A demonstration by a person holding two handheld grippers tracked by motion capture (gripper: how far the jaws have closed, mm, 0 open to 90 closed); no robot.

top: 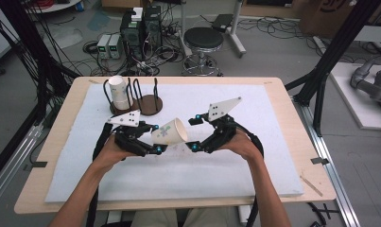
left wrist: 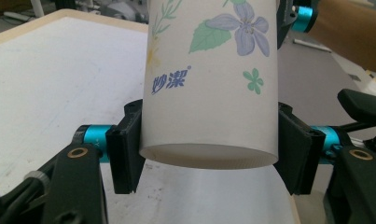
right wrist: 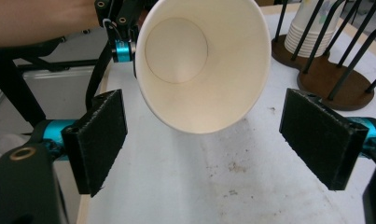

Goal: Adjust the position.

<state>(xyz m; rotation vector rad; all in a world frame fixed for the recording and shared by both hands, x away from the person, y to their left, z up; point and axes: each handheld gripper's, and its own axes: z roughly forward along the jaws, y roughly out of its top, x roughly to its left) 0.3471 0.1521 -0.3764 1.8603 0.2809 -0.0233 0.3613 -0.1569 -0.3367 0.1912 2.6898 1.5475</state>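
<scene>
My left tongs [left wrist: 209, 158] clamp the base of a white flower-printed paper cup [top: 170, 133], held tilted above the white-padded worktop [top: 254, 175]. My right tongs [right wrist: 213, 140] stand wide before its open mouth (not touching). Behind, stacked cups [top: 120, 92] sit in a wire rack.

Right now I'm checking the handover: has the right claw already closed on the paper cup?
No. In the right gripper view the right claw stands open, its pads well clear of the paper cup on both sides.
</scene>
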